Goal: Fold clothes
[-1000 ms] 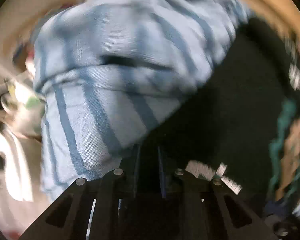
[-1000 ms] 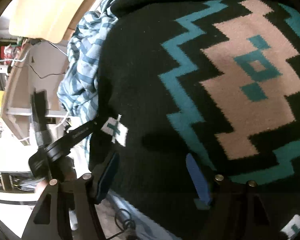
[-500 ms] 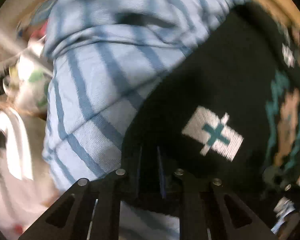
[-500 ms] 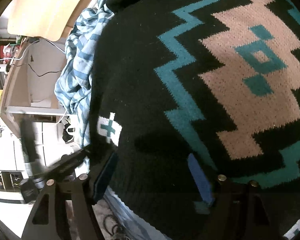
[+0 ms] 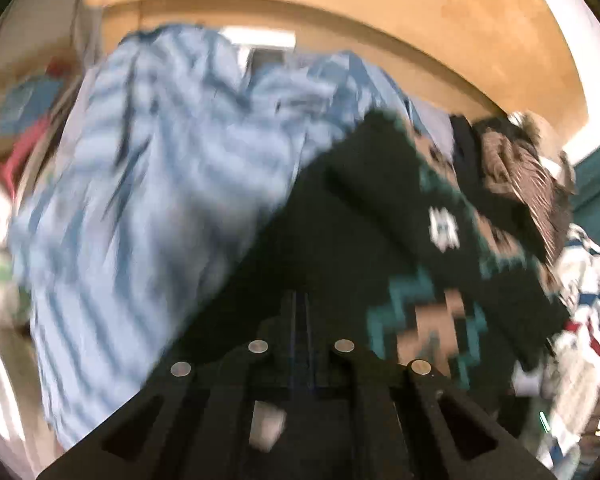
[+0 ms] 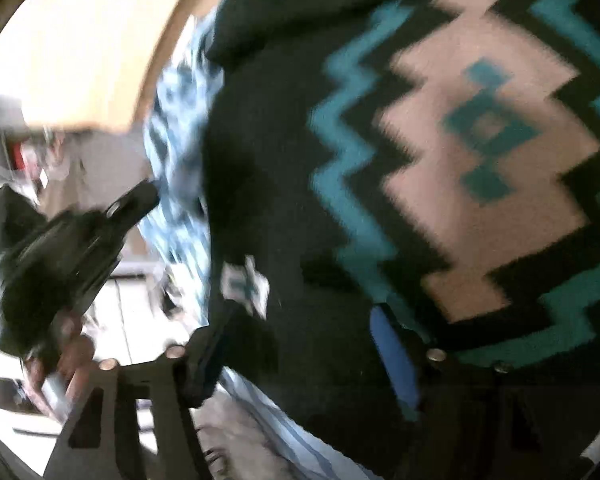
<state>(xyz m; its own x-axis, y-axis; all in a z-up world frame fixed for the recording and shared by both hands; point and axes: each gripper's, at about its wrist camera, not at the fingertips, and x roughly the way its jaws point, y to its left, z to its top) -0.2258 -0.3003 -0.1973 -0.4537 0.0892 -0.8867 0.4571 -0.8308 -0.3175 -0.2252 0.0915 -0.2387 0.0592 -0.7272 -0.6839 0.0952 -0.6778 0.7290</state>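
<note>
Since half a second ago the left gripper (image 5: 300,312) has pulled back and tilted up, so its view now takes in the curved wooden table edge (image 5: 440,52) beyond the clothes, where earlier fabric filled nearly the whole frame. Its fingers sit pressed together with the dark hem of the black sweater (image 5: 340,220) pinched between them. In the right wrist view this same gripper has swung closer and higher, a dark blurred shape at the left held by a bare hand (image 6: 60,364).

The right gripper (image 6: 300,344) has its blue-padded fingers (image 6: 396,360) spread wide apart, with the sweater's black knit bulging between them — whether they grip anything cannot be told.

The sweater is thick and coarse-knit, black with stepped teal zigzags and a tan diamond (image 6: 492,152), plus a small white cross patch (image 6: 244,284) near its edge. It lies over a thin, crumpled blue striped shirt (image 5: 152,200), which sticks out along its left side toward the table's rim. Past the sweater's far edge lies a heap of other clothes (image 5: 580,280) — brown-striped and white-patterned pieces, close against it. Open room shows only beyond the table's edge, at the left of the right wrist view.
</note>
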